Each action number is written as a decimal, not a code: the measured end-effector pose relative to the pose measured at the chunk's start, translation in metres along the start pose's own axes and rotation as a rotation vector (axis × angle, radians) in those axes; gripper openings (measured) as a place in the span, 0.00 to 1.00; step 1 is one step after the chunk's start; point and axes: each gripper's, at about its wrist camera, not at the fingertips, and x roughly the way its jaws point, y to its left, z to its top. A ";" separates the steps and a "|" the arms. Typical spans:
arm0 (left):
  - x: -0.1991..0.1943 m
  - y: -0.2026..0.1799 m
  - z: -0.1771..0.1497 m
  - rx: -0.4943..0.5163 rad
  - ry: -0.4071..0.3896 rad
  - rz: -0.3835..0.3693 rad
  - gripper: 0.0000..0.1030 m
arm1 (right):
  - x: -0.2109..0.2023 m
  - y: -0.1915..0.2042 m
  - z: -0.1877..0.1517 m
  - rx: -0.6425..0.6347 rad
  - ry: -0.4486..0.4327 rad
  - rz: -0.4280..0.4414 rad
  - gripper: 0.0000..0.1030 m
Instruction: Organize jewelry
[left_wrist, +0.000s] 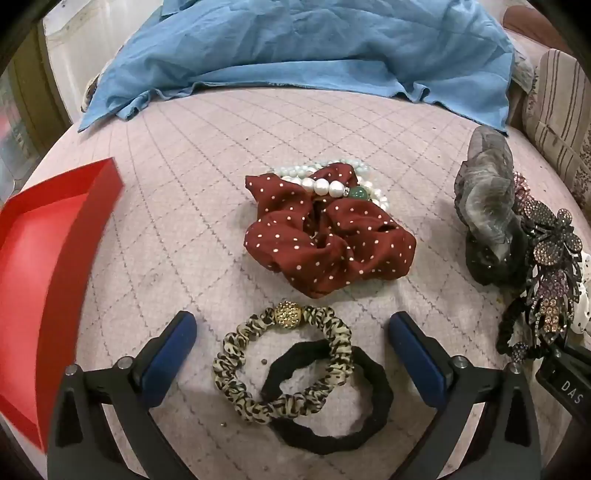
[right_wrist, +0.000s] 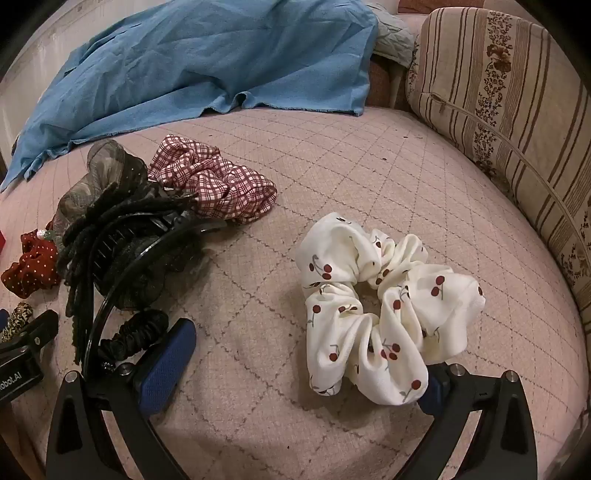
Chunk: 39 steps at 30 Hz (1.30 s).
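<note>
Leopard-print hair tie (left_wrist: 282, 363), overlapping a black band (left_wrist: 328, 397), is framed between the wide-apart left tool (left_wrist: 293, 352), so it should probably be pinched alone; right tool (right_wrist: 306, 363), also spread, holds nothing beside the cherry scrunchie (right_wrist: 384, 314).

Quilted pink bed cover (left_wrist: 184, 155): matt cloth w/ stitched grid. Red box (left_wrist: 55, 236): smooth, looks like card. Leopard hair tie (left_wrist: 288, 369) beside it: soft fabric, sparkly gold bead. Tool pads (left_wrist: 170, 354): textured blue.

Pink quilted bedcover (left_wrist: 192, 155), grid-stitched, spread across the whole surface. Crumpled blue cloth (left_wrist: 306, 48) heaped along its far edge. Striped floral cushion (right_wrist: 509, 96) propped at the right side, touching the cover.
</note>
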 end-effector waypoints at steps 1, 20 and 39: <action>0.000 0.000 0.000 -0.001 0.000 0.000 1.00 | 0.000 0.000 0.000 0.000 -0.012 -0.001 1.00; -0.004 -0.002 0.001 0.001 -0.003 0.000 1.00 | 0.000 0.000 0.000 0.000 0.000 0.000 1.00; -0.006 0.000 -0.001 0.047 0.022 -0.033 1.00 | 0.000 0.000 0.000 0.000 0.000 0.001 1.00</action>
